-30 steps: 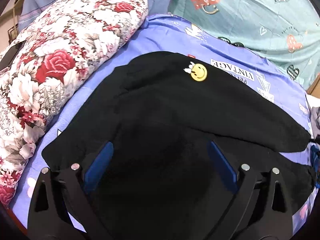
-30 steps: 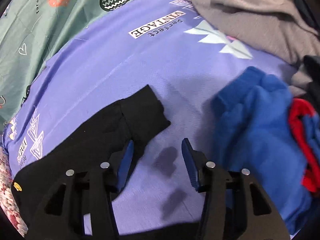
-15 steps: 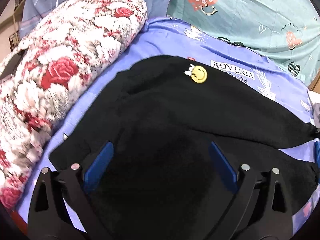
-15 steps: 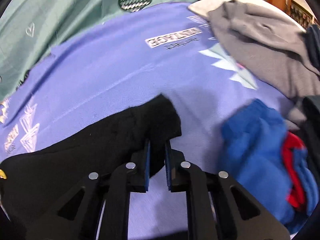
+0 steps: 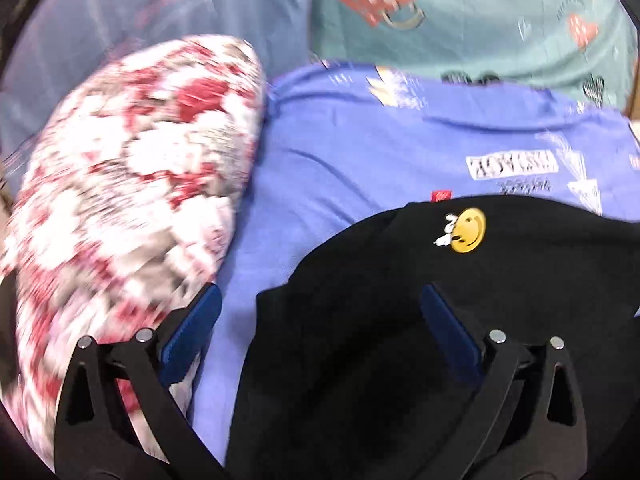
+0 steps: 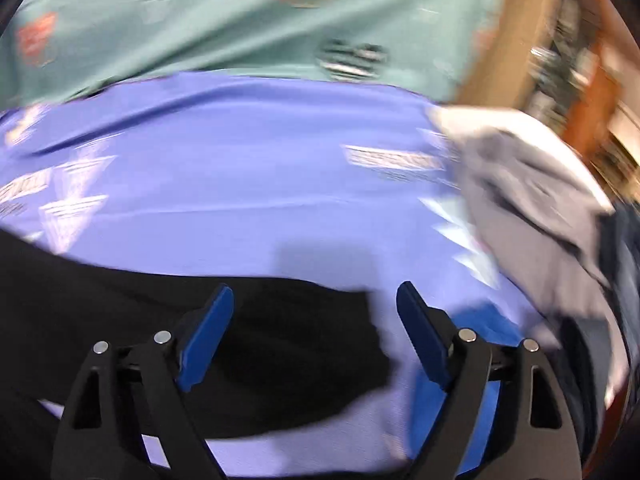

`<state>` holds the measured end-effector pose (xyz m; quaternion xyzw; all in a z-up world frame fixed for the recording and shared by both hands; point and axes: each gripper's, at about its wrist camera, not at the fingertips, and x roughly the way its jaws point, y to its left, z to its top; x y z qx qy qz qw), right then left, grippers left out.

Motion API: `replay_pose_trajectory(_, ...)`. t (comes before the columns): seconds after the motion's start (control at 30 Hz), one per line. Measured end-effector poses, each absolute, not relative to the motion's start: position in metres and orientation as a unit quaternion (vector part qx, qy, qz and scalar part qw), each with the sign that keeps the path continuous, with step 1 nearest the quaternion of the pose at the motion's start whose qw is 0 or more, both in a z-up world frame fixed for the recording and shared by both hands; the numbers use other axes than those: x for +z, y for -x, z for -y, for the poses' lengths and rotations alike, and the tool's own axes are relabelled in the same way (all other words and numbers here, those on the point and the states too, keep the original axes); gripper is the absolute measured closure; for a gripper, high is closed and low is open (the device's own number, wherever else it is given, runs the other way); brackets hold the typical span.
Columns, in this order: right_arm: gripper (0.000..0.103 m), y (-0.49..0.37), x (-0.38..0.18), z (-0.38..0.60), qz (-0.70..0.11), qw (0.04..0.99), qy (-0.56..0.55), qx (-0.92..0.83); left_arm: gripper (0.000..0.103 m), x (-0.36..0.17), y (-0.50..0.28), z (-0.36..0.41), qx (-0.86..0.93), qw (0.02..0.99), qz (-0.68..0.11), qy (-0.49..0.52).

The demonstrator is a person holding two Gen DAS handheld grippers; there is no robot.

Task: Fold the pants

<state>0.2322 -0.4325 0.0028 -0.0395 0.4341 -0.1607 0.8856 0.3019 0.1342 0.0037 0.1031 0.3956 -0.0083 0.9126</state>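
Black pants (image 5: 360,360) with a yellow smiley patch (image 5: 466,230) lie on the purple bedsheet (image 5: 360,152). My left gripper (image 5: 320,296) is open above the pants' left edge: its right finger hangs over the black cloth, its left finger by the pillow. In the right wrist view the end of a black pant leg (image 6: 300,340) lies flat on the sheet. My right gripper (image 6: 316,292) hovers over it with jaws opening; the cloth sits under the gap and the pads do not press on it. Both views are blurred by motion.
A red-and-white floral pillow (image 5: 120,208) lies close to the left finger. A teal heart-print cloth (image 5: 480,20) borders the far side. A grey garment (image 6: 520,184) and a blue garment (image 6: 492,320) are piled at the right, with wooden furniture (image 6: 580,60) beyond.
The right gripper shut on the pant-leg end half a second ago and has since spread wide and rolled. The left gripper swung left, so the pillow is nearer and the pants sit right.
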Motion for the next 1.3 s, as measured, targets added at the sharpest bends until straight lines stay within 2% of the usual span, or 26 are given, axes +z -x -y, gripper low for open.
replay_pose_trajectory(0.2, 0.019, -0.272, -0.024, 0.390, -0.475, 0.879, 0.032, -0.021, 0.002, -0.024, -0.348, -0.143, -0.063, 0.886, -0.451, -0.090)
replay_pose_trajectory(0.5, 0.021, -0.306, -0.049, 0.336, -0.504, 0.850, 0.130, 0.082, 0.004, -0.049, -0.374, -0.140, -0.130, 0.856, -0.496, -0.068)
replay_pose_trajectory(0.53, 0.025, -0.308, -0.051, 0.332, -0.506, 0.847, 0.137, 0.090, 0.009, -0.052, -0.375, -0.139, -0.134, 0.852, -0.500, -0.072)
replay_pose_trajectory(0.57, 0.037, -0.310, -0.055, 0.328, -0.516, 0.838, 0.142, 0.105, 0.016, -0.054, -0.376, -0.138, -0.135, 0.850, -0.504, -0.077)
replay_pose_trajectory(0.63, 0.049, -0.310, -0.057, 0.322, -0.522, 0.830, 0.145, 0.133, 0.023, -0.062, -0.379, -0.136, -0.140, 0.842, -0.514, -0.084)
replay_pose_trajectory(0.7, 0.058, -0.311, -0.057, 0.317, -0.529, 0.822, 0.155, 0.144, 0.025, -0.064, -0.380, -0.136, -0.140, 0.844, -0.511, -0.083)
replay_pose_trajectory(0.73, 0.069, -0.312, -0.056, 0.315, -0.533, 0.819, 0.152, 0.151, 0.030, -0.063, -0.379, -0.135, -0.144, 0.845, -0.509, -0.084)
replay_pose_trajectory(0.8, 0.082, -0.311, -0.055, 0.310, -0.538, 0.813, 0.155, 0.160, 0.045, -0.063, -0.379, -0.134, -0.153, 0.844, -0.506, -0.083)
replay_pose_trajectory(0.83, 0.098, -0.310, -0.054, 0.309, -0.539, 0.812, 0.158, 0.162, 0.060, -0.061, -0.378, -0.131, -0.165, 0.842, -0.508, -0.081)
replay_pose_trajectory(0.87, 0.099, -0.310, -0.051, 0.306, -0.536, 0.814, 0.167, 0.151, 0.070, -0.060, -0.378, -0.129, -0.170, 0.841, -0.508, -0.081)
replay_pose_trajectory(0.97, 0.099, -0.311, -0.027, 0.312, -0.488, 0.849, 0.167, 0.111, 0.082, -0.049, -0.373, -0.122, -0.173, 0.845, -0.496, -0.093)
replay_pose_trajectory(1.07, 0.099, -0.319, -0.005, 0.326, -0.448, 0.882, 0.122, 0.088, 0.084, -0.031, -0.368, -0.122, -0.166, 0.864, -0.470, -0.075)
replay_pose_trajectory(1.23, 0.098, -0.348, -0.033, 0.308, -0.433, 0.887, 0.153, 0.046, 0.083, -0.027, -0.372, -0.127, -0.144, 0.874, -0.460, -0.055)
replay_pose_trajectory(1.3, 0.096, -0.365, -0.052, 0.303, -0.451, 0.876, 0.169, 0.033, 0.073, -0.034, -0.376, -0.129, -0.131, 0.870, -0.473, -0.054)
